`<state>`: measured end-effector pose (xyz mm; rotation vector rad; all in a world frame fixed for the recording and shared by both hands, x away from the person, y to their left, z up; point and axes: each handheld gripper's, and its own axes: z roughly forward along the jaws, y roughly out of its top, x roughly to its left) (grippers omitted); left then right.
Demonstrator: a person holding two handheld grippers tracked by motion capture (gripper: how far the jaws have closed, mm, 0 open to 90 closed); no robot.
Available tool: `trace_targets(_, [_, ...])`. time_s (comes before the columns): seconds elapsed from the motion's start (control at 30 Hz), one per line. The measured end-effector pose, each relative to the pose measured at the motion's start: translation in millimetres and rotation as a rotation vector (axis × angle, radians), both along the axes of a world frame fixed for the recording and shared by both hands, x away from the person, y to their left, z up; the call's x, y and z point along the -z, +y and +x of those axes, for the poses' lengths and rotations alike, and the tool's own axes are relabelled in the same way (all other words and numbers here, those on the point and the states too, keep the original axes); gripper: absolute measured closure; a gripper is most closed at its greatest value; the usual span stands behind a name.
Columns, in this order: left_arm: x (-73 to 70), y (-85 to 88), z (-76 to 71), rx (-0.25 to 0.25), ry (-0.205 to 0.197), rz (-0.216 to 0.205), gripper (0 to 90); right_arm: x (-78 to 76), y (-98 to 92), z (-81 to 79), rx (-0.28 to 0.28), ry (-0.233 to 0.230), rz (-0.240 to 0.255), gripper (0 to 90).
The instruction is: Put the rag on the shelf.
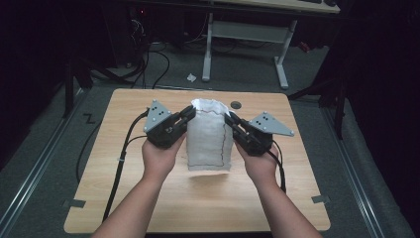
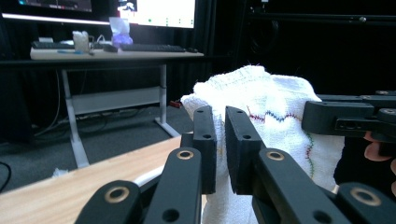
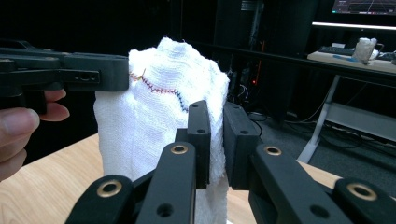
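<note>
A white knitted cloth (image 1: 210, 136) with a coloured zigzag seam hangs folded above the wooden table (image 1: 148, 198), its lower edge just off the top. My left gripper (image 1: 190, 113) is shut on the cloth's upper left edge, and my right gripper (image 1: 230, 119) is shut on its upper right edge. In the left gripper view the jaws of my left gripper (image 2: 220, 116) pinch the cloth (image 2: 271, 102), with the right gripper (image 2: 341, 116) reaching in from the right. In the right gripper view my right gripper (image 3: 216, 112) pinches the cloth (image 3: 154, 116), and the left gripper (image 3: 70, 74) comes in from the left.
A small dark round disc (image 1: 236, 104) lies near the table's far edge. Beyond the table stand a desk with white legs (image 1: 282, 64), cables on the floor (image 1: 148, 64) and a scrap of paper (image 1: 191, 77). Cables trail from both grippers over the table.
</note>
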<state>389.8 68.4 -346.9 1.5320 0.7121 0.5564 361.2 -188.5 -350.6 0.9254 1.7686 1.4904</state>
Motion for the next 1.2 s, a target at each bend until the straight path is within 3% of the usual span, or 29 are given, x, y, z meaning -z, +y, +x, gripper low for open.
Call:
trace_targets(0.7, [-21.3,-6.4,41.2,-0.001,-0.021,0.003,83.4,-20.6,-5.1,35.7,0.022,-0.002,0.010,82.7])
trace_targets(0.9, [-22.1,-9.3,61.6,-0.004,-0.004,0.005,83.5,-24.2,-6.1,53.8,0.031,0.004,0.003,82.7])
trace_targets(1.2, [-13.5,-9.4,96.5,-0.001,0.028,0.002,83.4,-18.1,-9.1,90.9,0.035,0.031,-0.002,82.6])
